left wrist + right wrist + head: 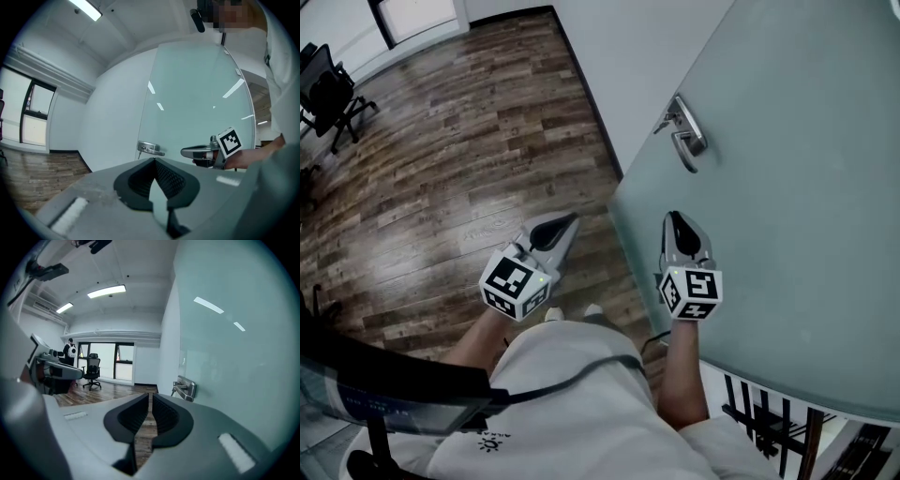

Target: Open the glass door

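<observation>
A frosted glass door [797, 187] fills the right of the head view, with a metal lever handle [684, 136] near its left edge. My right gripper [672, 217] hangs just in front of the glass, below the handle and apart from it, jaws drawn together with nothing between them. My left gripper [572, 219] is left of the door's edge over the floor, also shut and empty. In the left gripper view the handle [149, 149] sits beyond my left gripper [153, 159], with the right gripper [188, 152] beside it. In the right gripper view the handle [185, 389] lies ahead and right of my right gripper [150, 394].
Wood floor [469, 159] stretches to the left, and a white wall [628, 56] meets the door's edge. A black office chair [328, 94] stands far left. A desk and chair [93, 371] stand by the far windows, with a person [70, 350] there. A black frame [769, 422] is at lower right.
</observation>
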